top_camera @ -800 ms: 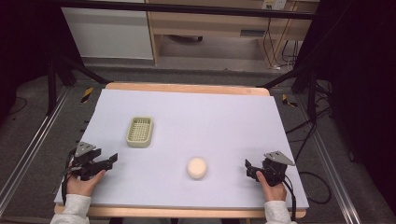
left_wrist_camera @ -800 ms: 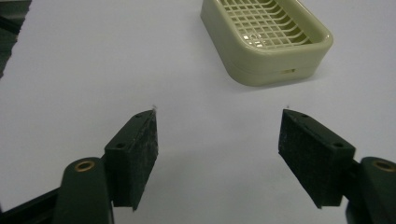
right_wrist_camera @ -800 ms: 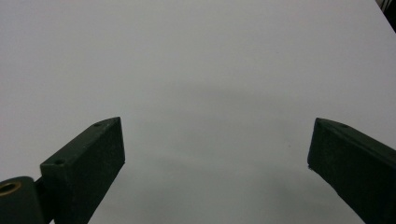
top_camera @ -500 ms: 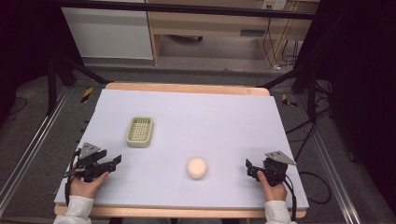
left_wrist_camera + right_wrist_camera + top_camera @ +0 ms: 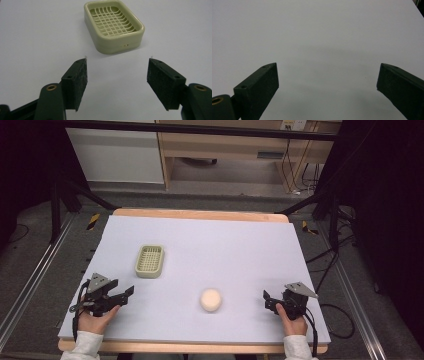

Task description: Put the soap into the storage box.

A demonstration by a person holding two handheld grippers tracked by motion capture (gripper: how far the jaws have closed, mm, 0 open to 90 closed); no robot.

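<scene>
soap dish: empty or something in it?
Empty. In the left gripper view the soap dish shows its bare grid floor; the round soap lies apart on the table.

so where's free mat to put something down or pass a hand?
Most of it. The far half of the mat beyond the soap dish is bare, as is the right side past the round soap. The strip between dish and soap is free too. Tightest spot: between left gripper and dish.
</scene>
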